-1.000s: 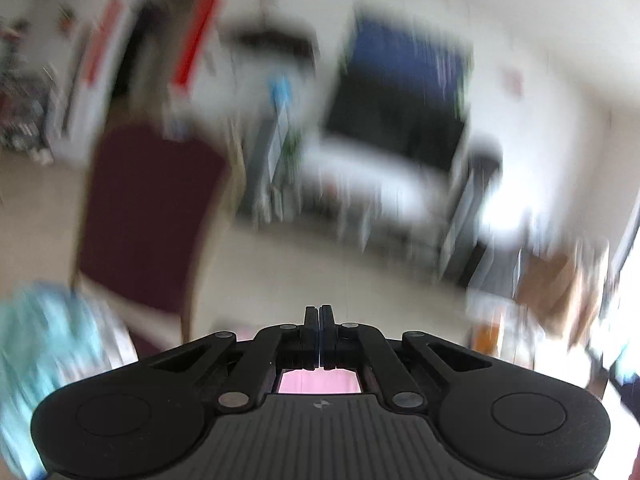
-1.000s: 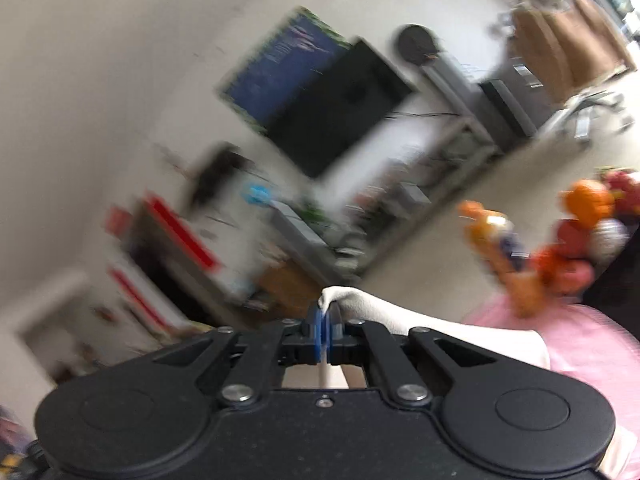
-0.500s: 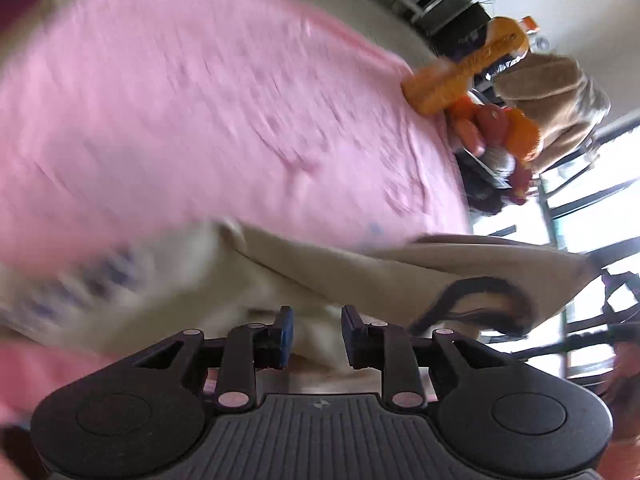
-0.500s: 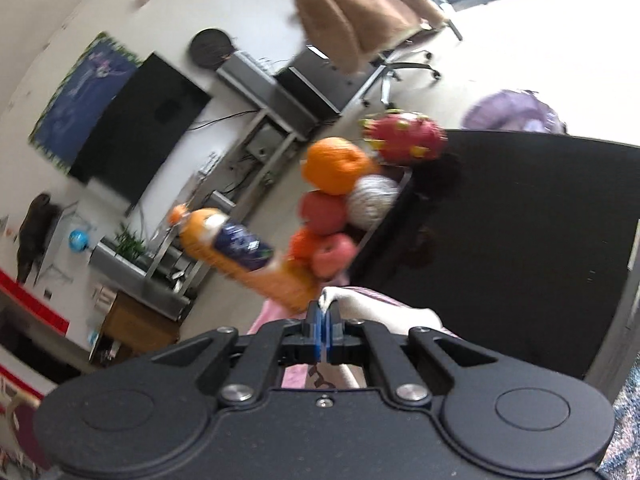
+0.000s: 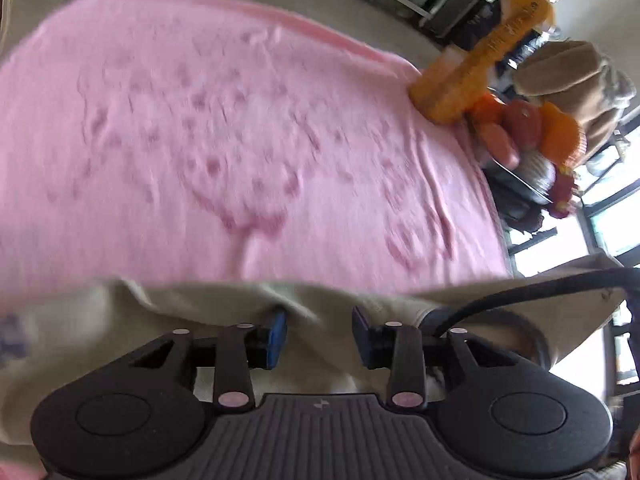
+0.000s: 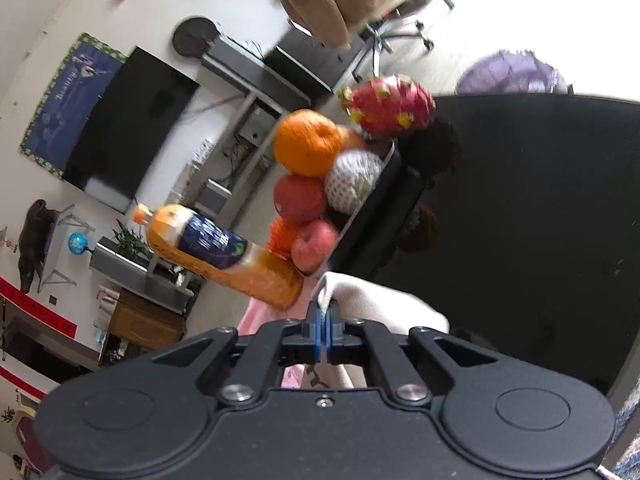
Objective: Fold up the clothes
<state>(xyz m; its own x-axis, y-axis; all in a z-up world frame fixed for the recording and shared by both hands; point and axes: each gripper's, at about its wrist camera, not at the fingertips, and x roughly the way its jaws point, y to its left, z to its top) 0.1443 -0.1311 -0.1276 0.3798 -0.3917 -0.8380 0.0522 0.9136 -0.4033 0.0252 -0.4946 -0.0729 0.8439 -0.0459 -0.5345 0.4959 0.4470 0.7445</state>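
A cream garment lies crumpled along the near edge of a pink cloth that covers the table. My left gripper hangs just over the garment, open, with cream fabric under and between its blue pads but not pinched. In the right wrist view my right gripper is shut on a corner of the cream garment, which bulges up past the fingertips. Most of the garment is hidden under both grippers.
An orange juice bottle lies at the pink cloth's far right corner, next to a black tray of fruit with an orange, apples and a dragon fruit. A black tabletop extends right. A black cable crosses the garment.
The left gripper swung down from facing the room to the table and opened, releasing its hold. The right gripper stayed shut on the garment and tilted toward the fruit tray.
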